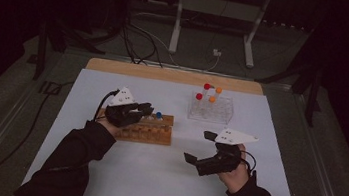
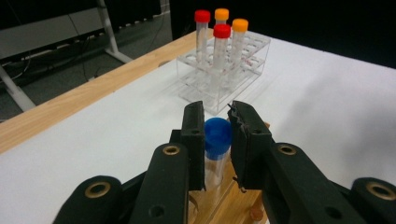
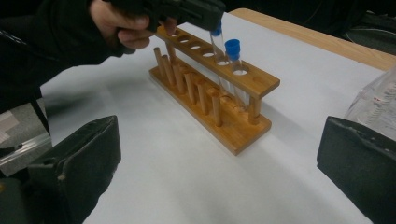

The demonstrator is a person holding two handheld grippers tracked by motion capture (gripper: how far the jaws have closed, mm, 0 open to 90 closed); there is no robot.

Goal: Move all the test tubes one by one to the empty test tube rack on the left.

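Note:
A wooden tube rack (image 1: 153, 134) lies on the white sheet at centre left. My left gripper (image 1: 148, 109) hovers over its right end, shut on a blue-capped tube (image 2: 217, 134) by the cap. In the right gripper view this held tube (image 3: 216, 44) hangs tilted, its lower end in a hole of the wooden rack (image 3: 224, 116). A second blue-capped tube (image 3: 233, 52) stands in the last hole beside it. My right gripper (image 1: 200, 147) rests to the right of the rack, open, nothing between its jaws (image 3: 219, 158).
A clear plastic rack (image 1: 211, 110) with several red- and orange-capped tubes (image 2: 221, 32) stands at the back right of the sheet. The wooden table edge (image 1: 175, 75) runs behind it. Cables and a metal stand (image 1: 217, 17) lie on the floor beyond.

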